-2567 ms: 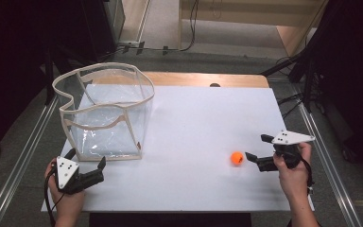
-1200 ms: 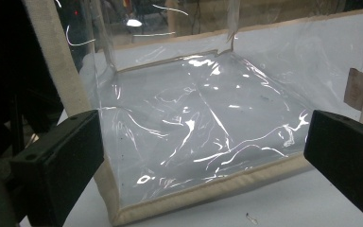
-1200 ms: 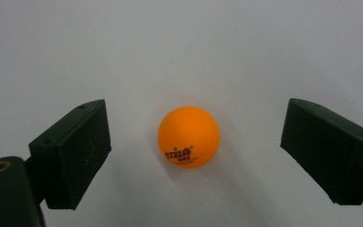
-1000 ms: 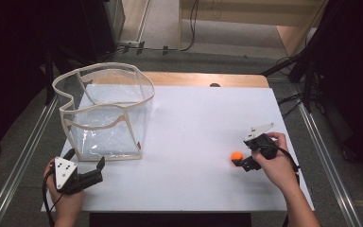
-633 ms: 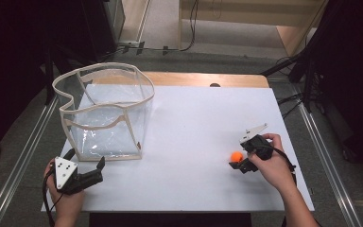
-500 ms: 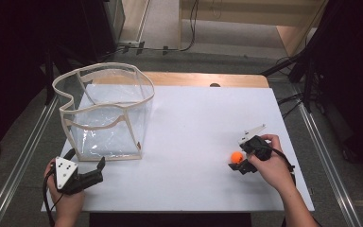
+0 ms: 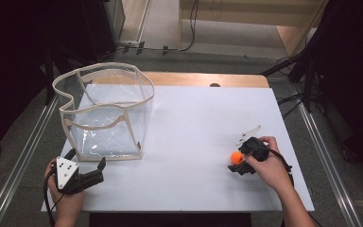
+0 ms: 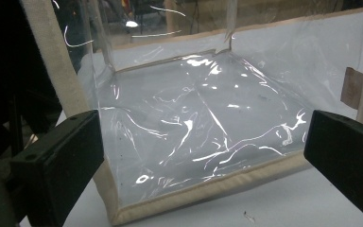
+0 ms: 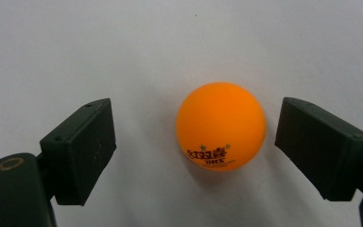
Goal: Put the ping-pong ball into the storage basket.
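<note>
An orange ball [image 7: 237, 157] lies on the white desk [image 7: 203, 123] toward its near right part, well apart from the clear bag [image 7: 105, 111] that stands upright with its mouth open at the far left. The right gripper [image 7: 238, 162], held in the person's right hand [image 7: 270, 166], points down at the ball; in the right gripper view the ball [image 9: 220, 126] sits on the desk between the two black fingers [image 9: 80, 149], nearer the right-hand one, with a gap on either side, so the fingers stand wide apart and touch nothing. Dark printed lettering and small stars show on the lower face of the ball in that view. The left gripper [image 7: 86, 170], held in the left hand [image 7: 66, 198], rests at the near left corner of the desk, just in front of the bag; its grey three-cornered plate faces up. In the left gripper view its fingers [image 8: 61, 163] are spread wide and hold nothing, and between them appear the bag's [image 8: 203, 118] creased clear wall and its beige fabric hem lying on the desk. A strip of bare wood [image 7: 208, 79] runs along the far edge of the desk, and metal rails [image 7: 23, 156] flank both sides
</note>
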